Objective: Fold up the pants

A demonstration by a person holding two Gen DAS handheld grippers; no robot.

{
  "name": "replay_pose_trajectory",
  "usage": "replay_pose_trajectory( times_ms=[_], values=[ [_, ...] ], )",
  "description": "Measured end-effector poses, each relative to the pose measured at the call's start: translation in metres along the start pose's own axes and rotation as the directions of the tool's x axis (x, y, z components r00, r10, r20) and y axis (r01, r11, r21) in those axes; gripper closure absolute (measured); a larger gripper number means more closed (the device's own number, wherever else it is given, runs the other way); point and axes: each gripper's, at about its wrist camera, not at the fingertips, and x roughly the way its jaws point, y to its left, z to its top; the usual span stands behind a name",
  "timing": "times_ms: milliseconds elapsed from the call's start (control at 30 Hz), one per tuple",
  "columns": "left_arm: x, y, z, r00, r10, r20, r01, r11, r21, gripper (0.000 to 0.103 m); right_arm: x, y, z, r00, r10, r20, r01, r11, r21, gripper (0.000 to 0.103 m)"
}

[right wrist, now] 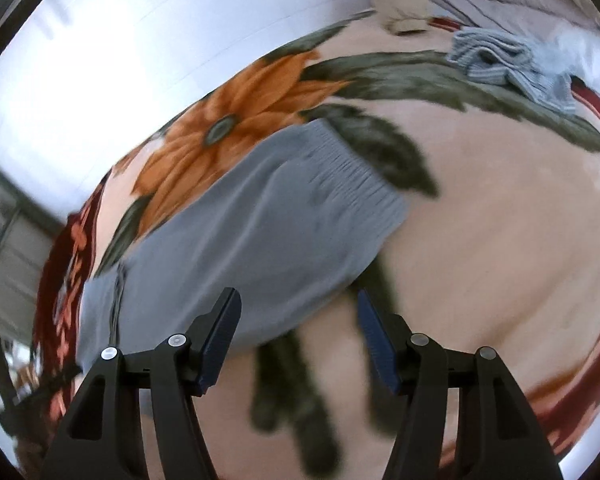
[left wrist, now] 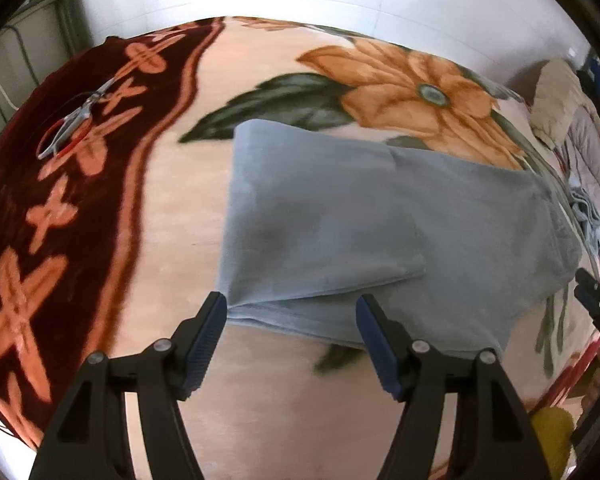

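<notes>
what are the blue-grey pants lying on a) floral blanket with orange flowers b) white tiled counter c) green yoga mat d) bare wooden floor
a: the folded pants rest on a peach blanket printed with a big orange flower and green leaves, with a dark red patterned border.

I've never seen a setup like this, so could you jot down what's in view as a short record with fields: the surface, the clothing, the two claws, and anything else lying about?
surface: floral blanket, peach with an orange flower and a dark red border
clothing: blue-grey pants, lying folded over on the blanket
waistband: elastic, gathered
left claw: open, nothing gripped, at the near edge of the pants
right claw: open, nothing gripped, at the near edge of the pants
other items: scissors on the red border; crumpled grey cloth farther off
</notes>
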Motion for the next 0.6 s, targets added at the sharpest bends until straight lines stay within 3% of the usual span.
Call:
replay_pose_trajectory(
  times_ms=[200,300,467,533,567,600],
  values=[
    [0.001,0.009,-0.002,1.000,0.004,-0.013,-0.005,1.000,-0.031,0.032,0.019,-0.017,0.025,1.000,-0.012,-0.005,0.013,0.998,0.059,0.041],
    [0.000,0.011,-0.002,1.000,0.006,-0.011,-0.006,0.999,-0.038,0.032,0.034,-0.020,0.030,0.998,-0.050,-0.025,0.051,0.997,0.052,0.041],
    [-0.001,0.019,-0.005,1.000,-0.002,-0.013,0.001,0.998,-0.065,0.032,0.043,-0.023,0.038,0.999,-0.042,-0.021,0.044,0.998,0.054,0.041],
    [-0.001,0.023,-0.006,1.000,-0.005,-0.013,0.004,0.997,-0.080,0.032,0.042,-0.019,0.042,0.998,-0.058,-0.009,0.058,0.998,0.026,0.049],
    [-0.001,0.025,-0.006,1.000,-0.007,-0.013,0.006,0.996,-0.085,0.032,0.040,-0.015,0.045,0.997,-0.079,0.002,0.079,0.997,-0.006,0.064],
    [-0.001,0.027,-0.006,1.000,-0.007,-0.014,0.006,0.996,-0.093,0.032,0.037,-0.009,0.047,0.996,-0.092,0.006,0.092,0.995,-0.032,0.071]
  ],
)
